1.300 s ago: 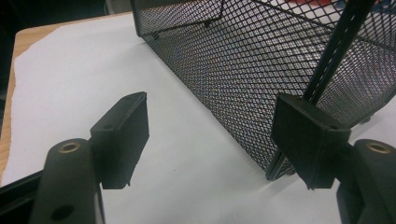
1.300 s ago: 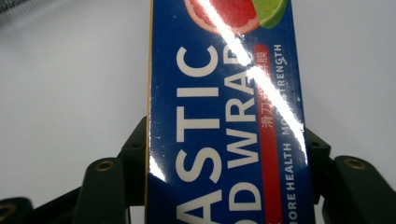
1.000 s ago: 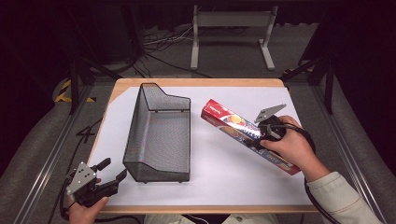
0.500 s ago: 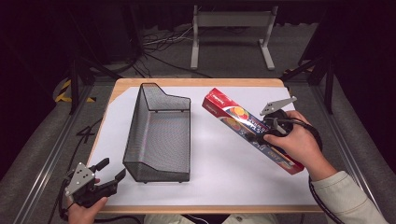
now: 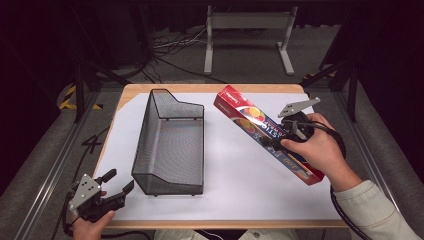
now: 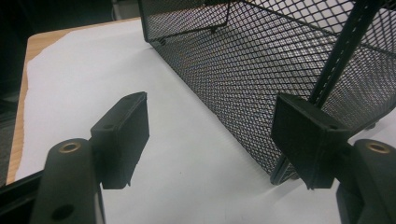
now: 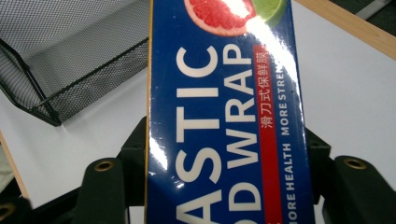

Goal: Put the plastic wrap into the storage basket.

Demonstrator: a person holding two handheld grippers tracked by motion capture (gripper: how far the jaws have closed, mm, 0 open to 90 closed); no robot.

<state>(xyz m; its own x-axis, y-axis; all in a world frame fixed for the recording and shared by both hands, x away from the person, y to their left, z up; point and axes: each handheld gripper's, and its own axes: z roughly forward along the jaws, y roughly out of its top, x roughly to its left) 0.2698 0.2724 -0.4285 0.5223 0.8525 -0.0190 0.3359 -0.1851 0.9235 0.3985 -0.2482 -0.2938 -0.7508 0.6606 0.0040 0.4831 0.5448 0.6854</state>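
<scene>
White paper covers your worktop (image 5: 240, 175), and your right claw (image 7: 224, 158) has clamped the plastic wrap box (image 5: 265, 131), lifted right of the empty mesh basket (image 5: 170, 145) – likely its destination (left claw (image 6: 210, 135) idles wide open, empty).

**Grippers: one spread, one clamped**

The left gripper (image 5: 117, 186) is held low at the near left corner of the table, its jaws spread wide with bare space between them. The right gripper (image 5: 295, 131) is carried at the right side, wrapped by the right hand (image 5: 320, 152), the sleeved forearm angled in from the lower right; its jaws are pressed against both sides of a load.
</scene>
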